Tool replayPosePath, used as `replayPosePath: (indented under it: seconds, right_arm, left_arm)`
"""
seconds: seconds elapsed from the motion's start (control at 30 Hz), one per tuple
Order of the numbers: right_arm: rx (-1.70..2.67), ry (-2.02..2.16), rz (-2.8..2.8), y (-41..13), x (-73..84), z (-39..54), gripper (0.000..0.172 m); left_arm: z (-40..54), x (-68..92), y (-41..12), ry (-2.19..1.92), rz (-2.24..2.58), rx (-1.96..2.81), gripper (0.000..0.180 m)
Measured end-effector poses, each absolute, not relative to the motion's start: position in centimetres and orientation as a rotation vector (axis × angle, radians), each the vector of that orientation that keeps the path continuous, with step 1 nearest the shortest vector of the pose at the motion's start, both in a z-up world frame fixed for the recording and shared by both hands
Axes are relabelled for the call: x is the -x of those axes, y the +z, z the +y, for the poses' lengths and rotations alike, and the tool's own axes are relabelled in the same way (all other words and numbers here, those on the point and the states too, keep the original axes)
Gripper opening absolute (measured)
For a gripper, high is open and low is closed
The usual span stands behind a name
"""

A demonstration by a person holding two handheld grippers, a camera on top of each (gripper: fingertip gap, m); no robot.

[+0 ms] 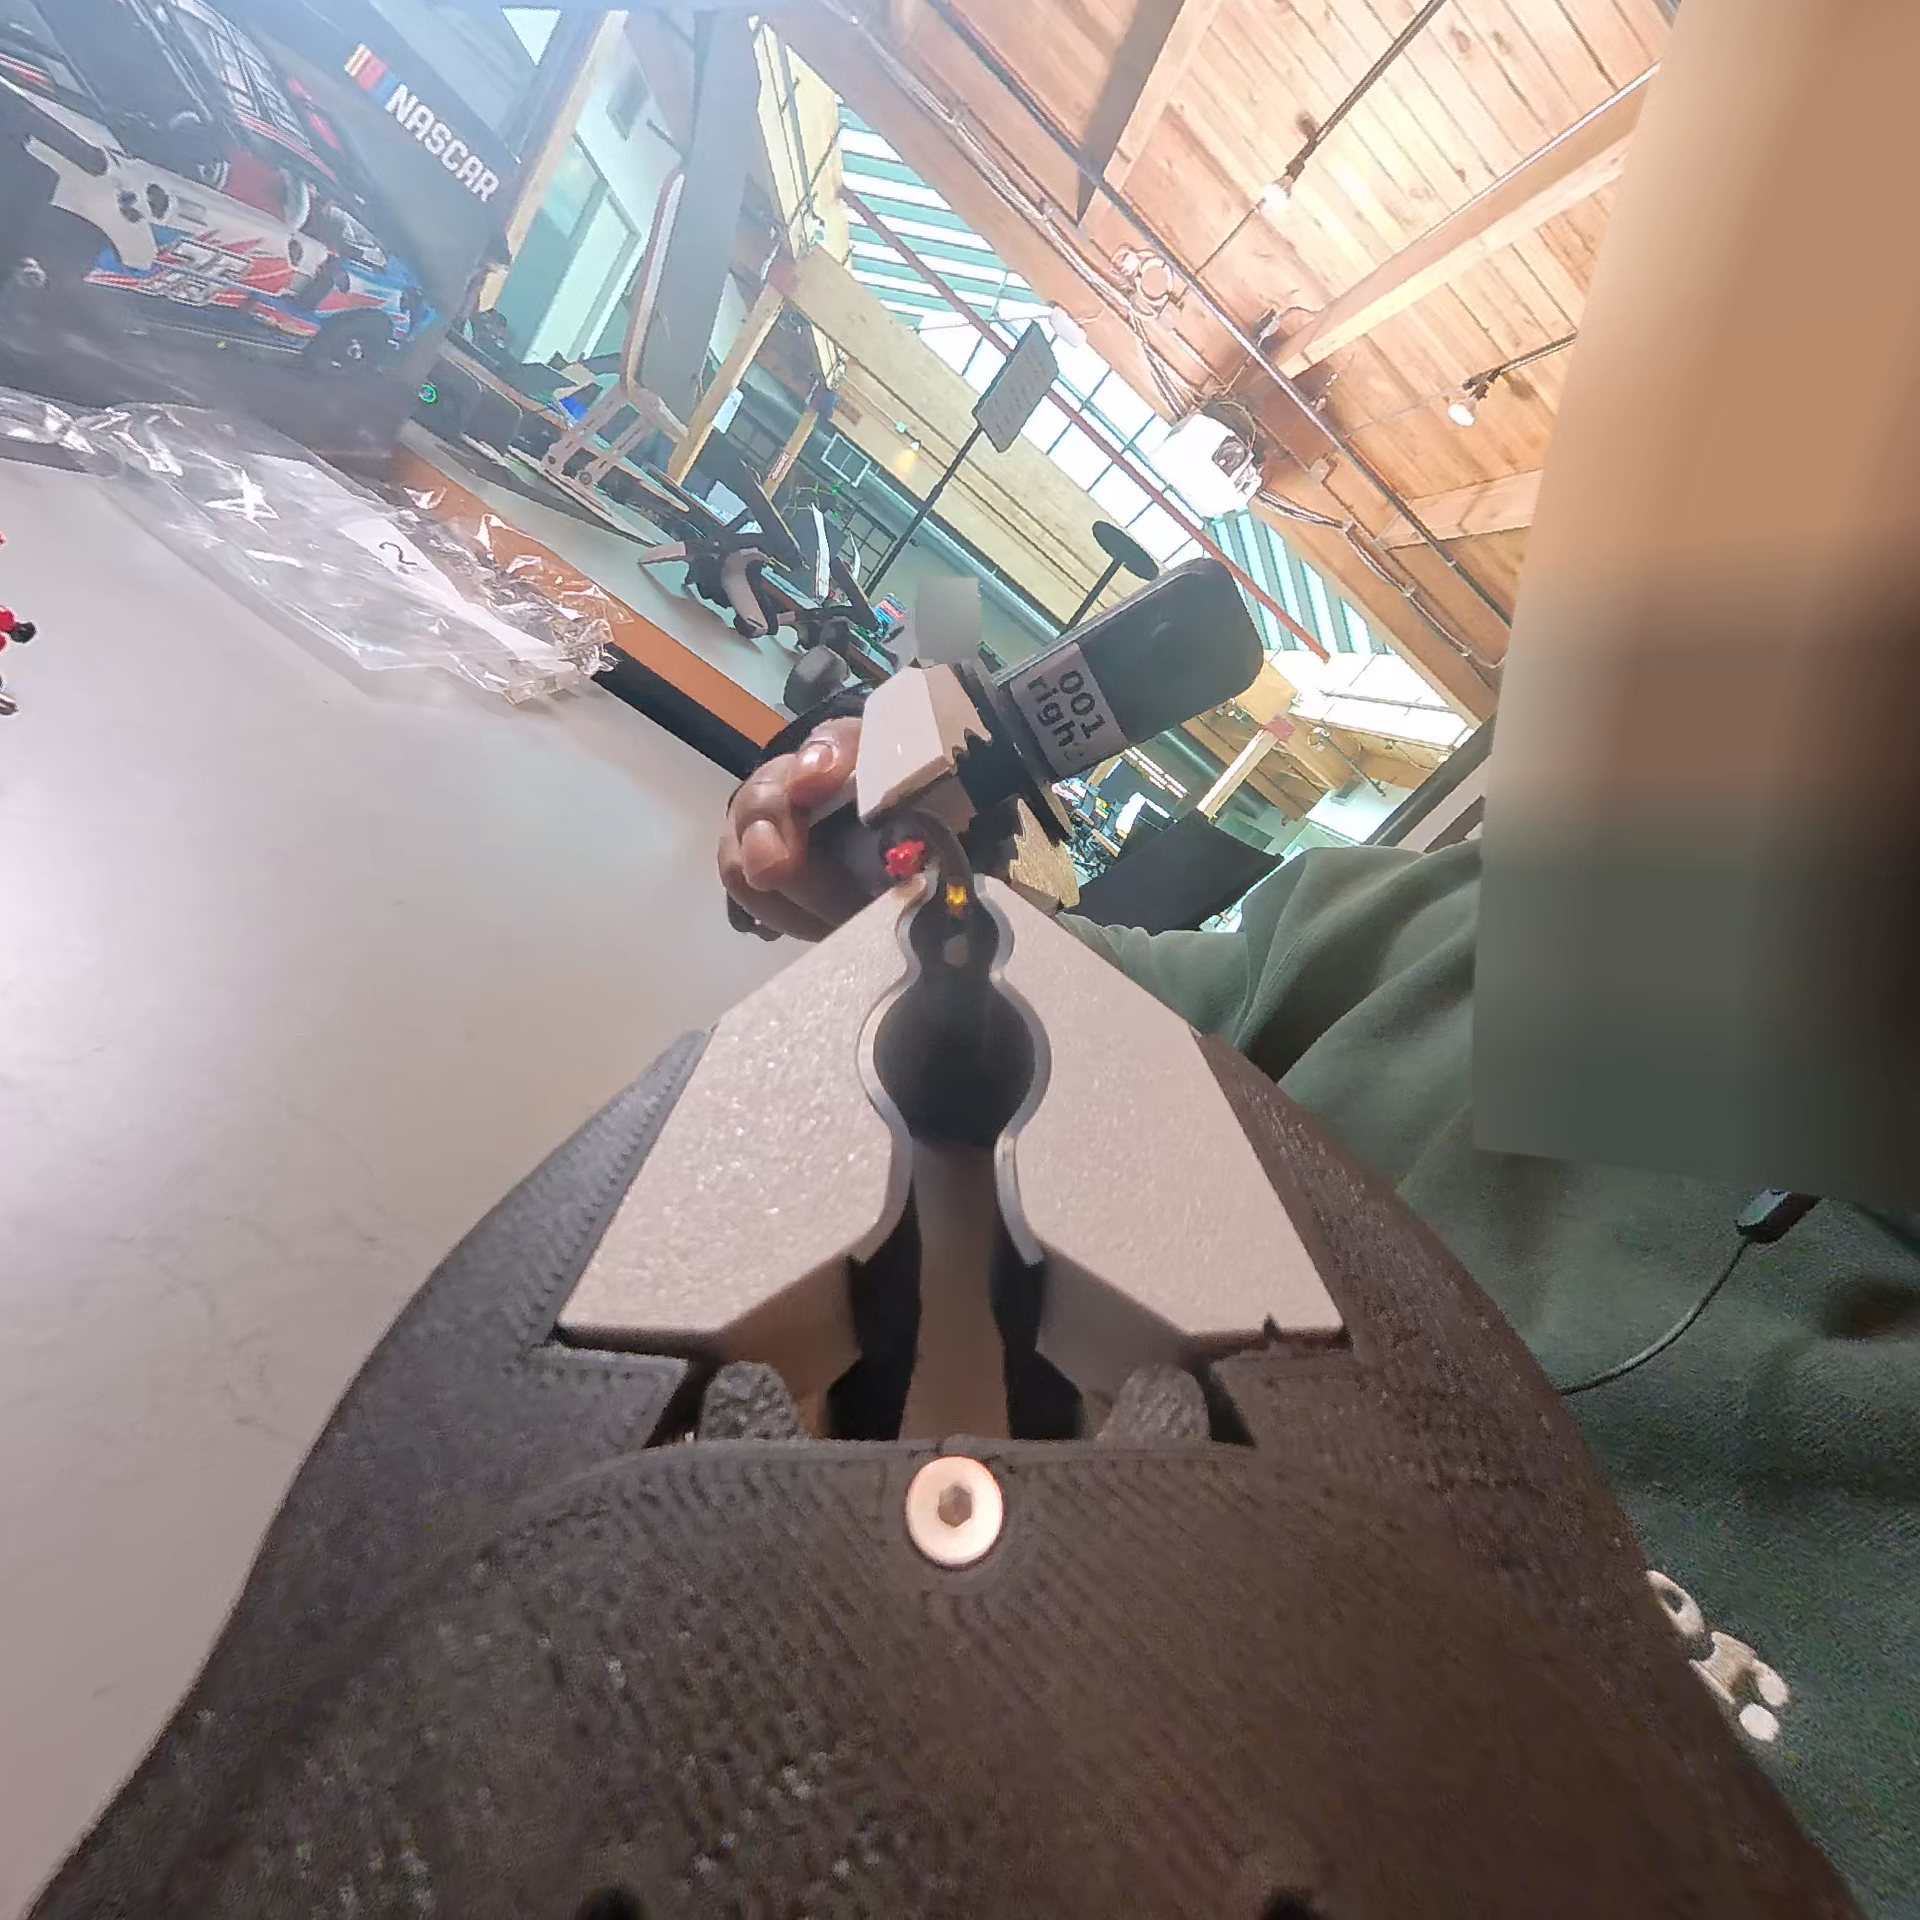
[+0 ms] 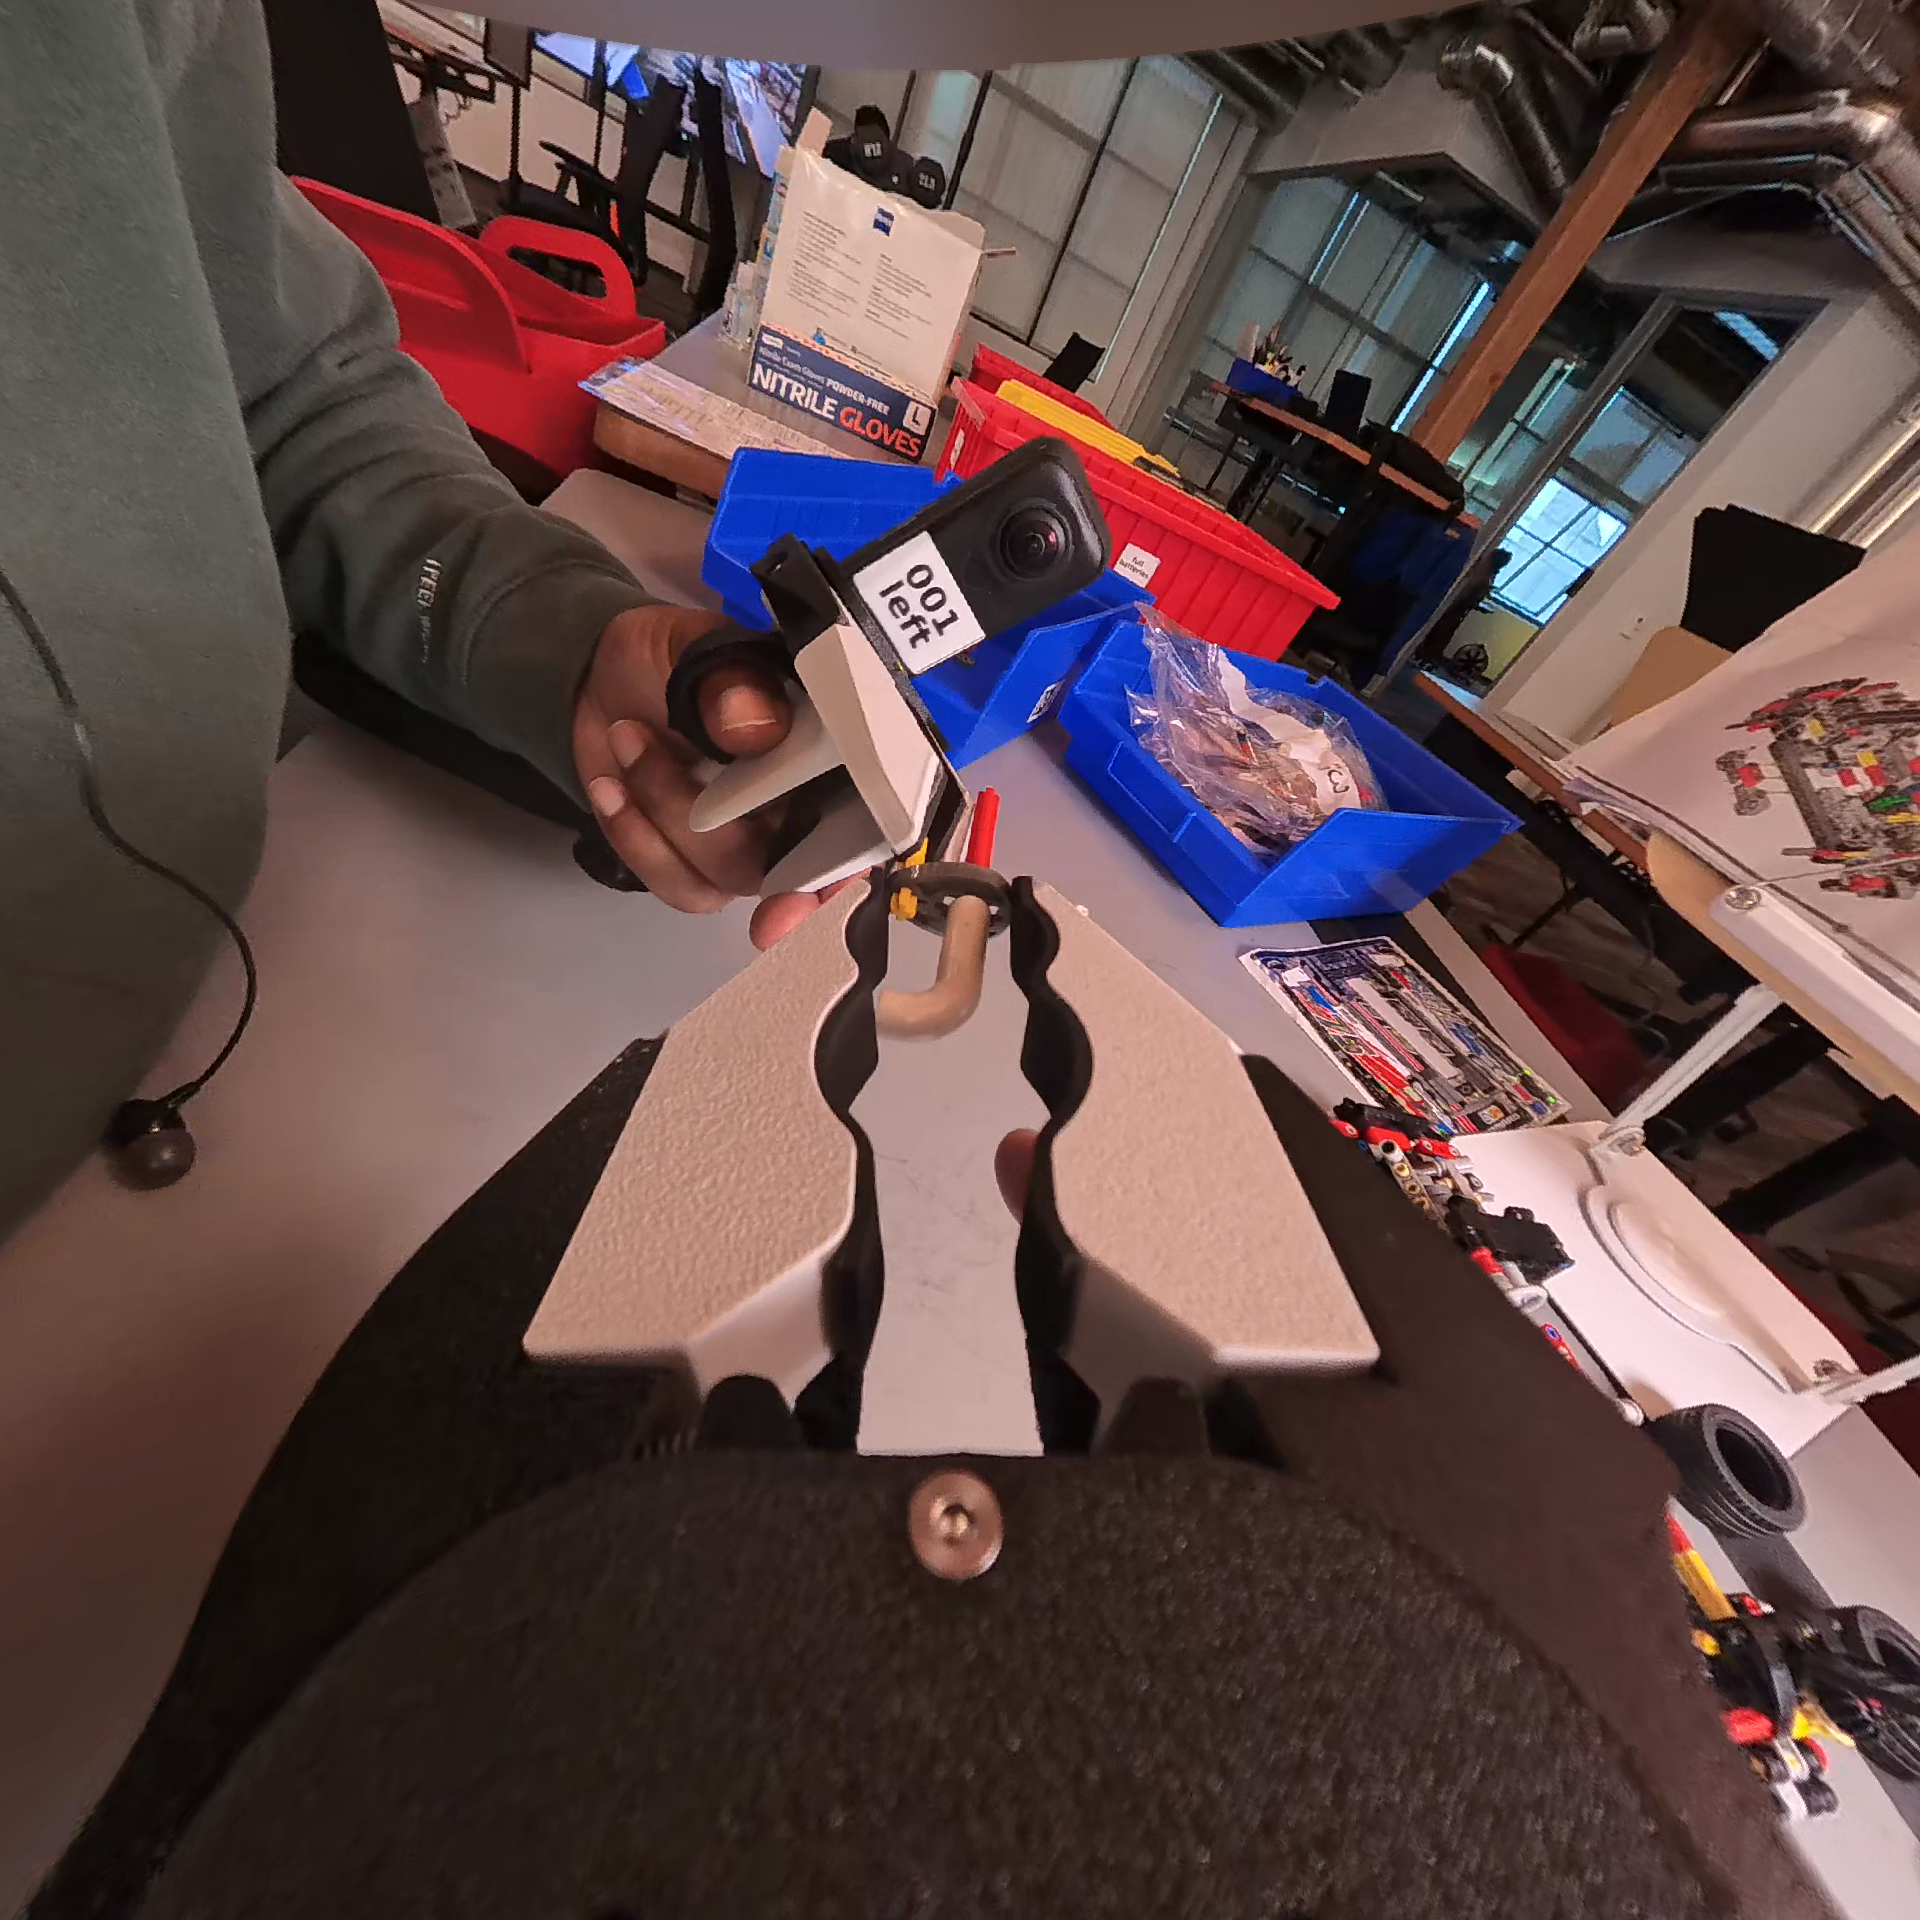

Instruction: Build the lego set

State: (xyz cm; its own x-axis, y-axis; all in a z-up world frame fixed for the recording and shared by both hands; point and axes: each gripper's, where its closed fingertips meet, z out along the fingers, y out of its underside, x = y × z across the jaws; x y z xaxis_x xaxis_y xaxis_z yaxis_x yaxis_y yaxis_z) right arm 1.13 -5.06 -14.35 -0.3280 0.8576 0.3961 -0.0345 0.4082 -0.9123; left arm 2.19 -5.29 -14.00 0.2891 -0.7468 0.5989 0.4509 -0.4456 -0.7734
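Items bearing print: glove box [image 2: 842, 400] behind blue bin [image 2: 1299, 831]; white camera label [image 2: 920, 613] to its left; printed sheet [image 2: 1403, 1039] in front.

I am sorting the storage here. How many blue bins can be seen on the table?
3: one blue bin behind the left gripper, one right of it, one holding plastic bags. More may be hidden.

Bare grey table [image 2: 436, 1039] lies left; blue bins [image 2: 1299, 831] crowd the right.

Grey table [image 2: 436, 1039] — blue bins [image 2: 1299, 831], sticker sheet [image 2: 1403, 1029], clear bags [image 1: 343, 551].
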Motion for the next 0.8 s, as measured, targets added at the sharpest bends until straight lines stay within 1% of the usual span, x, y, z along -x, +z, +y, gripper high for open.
replayPosePath:
  seconds: [0.8]
  right_arm:
    - [0.687, 1.105, -1.751, -14.7, -2.2, -5.8, 0.021]
  left_arm:
    - [-6.1, -3.0, -14.3, -1.493, 0.335, 1.517, 0.001]
